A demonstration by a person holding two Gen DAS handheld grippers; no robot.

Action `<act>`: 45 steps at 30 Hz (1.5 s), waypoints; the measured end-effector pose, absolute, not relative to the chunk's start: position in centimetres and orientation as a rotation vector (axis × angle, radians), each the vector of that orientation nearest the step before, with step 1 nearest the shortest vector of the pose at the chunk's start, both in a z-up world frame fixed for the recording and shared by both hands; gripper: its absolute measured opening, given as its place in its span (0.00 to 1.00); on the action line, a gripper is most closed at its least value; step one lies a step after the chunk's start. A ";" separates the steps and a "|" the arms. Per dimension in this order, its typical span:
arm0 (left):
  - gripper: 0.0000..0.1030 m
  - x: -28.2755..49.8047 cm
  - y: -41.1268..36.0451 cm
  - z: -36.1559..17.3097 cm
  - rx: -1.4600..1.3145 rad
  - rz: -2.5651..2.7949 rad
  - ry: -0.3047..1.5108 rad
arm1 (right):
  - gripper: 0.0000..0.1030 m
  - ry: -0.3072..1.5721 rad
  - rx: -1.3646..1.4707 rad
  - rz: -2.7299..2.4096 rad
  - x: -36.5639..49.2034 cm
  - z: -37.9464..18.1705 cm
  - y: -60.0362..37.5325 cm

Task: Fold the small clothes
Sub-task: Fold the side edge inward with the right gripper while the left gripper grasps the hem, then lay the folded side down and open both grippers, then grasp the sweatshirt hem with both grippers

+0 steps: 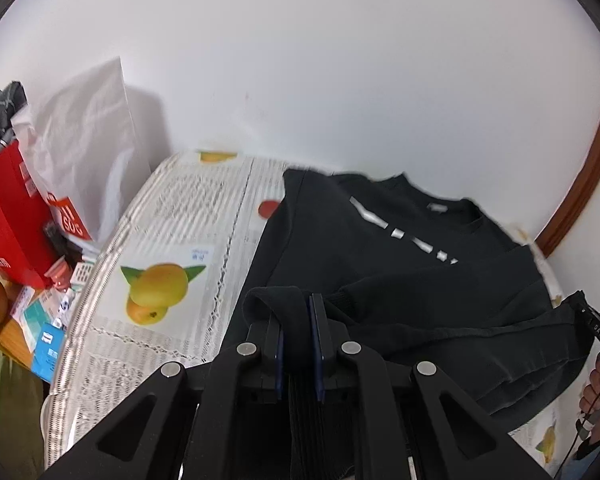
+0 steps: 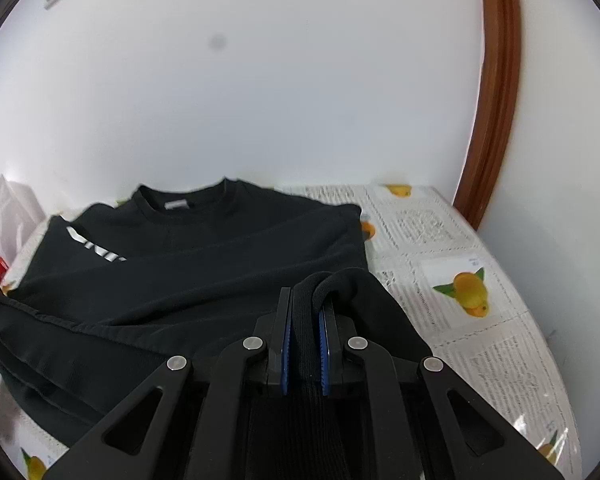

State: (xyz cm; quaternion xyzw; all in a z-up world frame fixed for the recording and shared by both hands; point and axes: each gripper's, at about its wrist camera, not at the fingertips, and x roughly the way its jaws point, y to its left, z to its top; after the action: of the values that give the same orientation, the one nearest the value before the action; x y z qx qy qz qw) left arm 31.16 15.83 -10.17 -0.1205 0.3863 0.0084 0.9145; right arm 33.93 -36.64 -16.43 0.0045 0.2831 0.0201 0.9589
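Midway across the fruit-print counter (image 1: 172, 216), a black sweatshirt (image 1: 380, 240) lies soft and limp — left gripper (image 1: 298, 320) and right gripper (image 2: 305, 312) each pinching its thick ribbed hem, the surest hold.

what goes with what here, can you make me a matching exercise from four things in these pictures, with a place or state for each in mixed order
Things:
1. black sweatshirt with white lettering
2. left gripper
3. red paper bag
4. brown wooden frame

Places or states:
A. standing left of the table beside a white bag
B. running up the white wall on the right
C. shut on a ribbed edge of black cloth
D. spread on the fruit-print tablecloth, collar toward the wall

Pairs: 1-D, 2-C, 3-A, 4-B
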 end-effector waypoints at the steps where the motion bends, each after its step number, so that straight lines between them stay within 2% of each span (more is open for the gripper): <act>1: 0.11 31.4 15.9 -10.5 -0.250 0.020 0.806 | 0.10 0.592 0.012 0.036 34.5 -16.8 -36.6; 21: 0.12 33.2 15.3 -12.2 -0.229 0.025 0.870 | 0.12 0.664 0.002 0.013 36.1 -18.4 -36.3; 24: 0.13 32.7 15.3 -11.7 -0.234 -0.003 0.858 | 0.22 0.671 0.008 0.023 35.8 -18.1 -36.6; 25: 0.17 32.5 15.4 -11.5 -0.239 -0.010 0.856 | 0.29 0.670 0.005 0.018 35.5 -17.9 -36.8; 28: 0.21 31.6 15.9 -10.7 -0.268 -0.049 0.849 | 0.39 0.644 0.002 0.017 33.9 -16.8 -37.6; 31: 0.33 30.6 16.6 -10.2 -0.275 -0.049 0.846 | 0.47 0.616 0.005 0.009 31.9 -15.9 -38.6; 35: 0.36 28.7 17.8 -10.1 -0.286 -0.045 0.842 | 0.54 0.609 0.015 -0.018 29.6 -15.7 -40.4; 37: 0.46 27.5 18.4 -10.3 -0.293 -0.050 0.845 | 0.57 0.626 0.017 -0.016 28.7 -16.2 -41.3; 40: 0.51 25.7 19.1 -10.7 -0.293 -0.061 0.841 | 0.63 0.658 0.021 -0.004 27.6 -17.6 -42.3; 45: 0.54 23.7 19.6 -12.5 -0.320 -0.124 0.886 | 0.64 0.699 0.044 0.009 26.8 -19.7 -43.1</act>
State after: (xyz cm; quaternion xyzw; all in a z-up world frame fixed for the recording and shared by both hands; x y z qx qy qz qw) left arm 23.74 19.63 -12.47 -0.1539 0.4265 -0.0597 0.8893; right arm 26.85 -43.07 -19.74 0.0218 0.3425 0.0045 0.9393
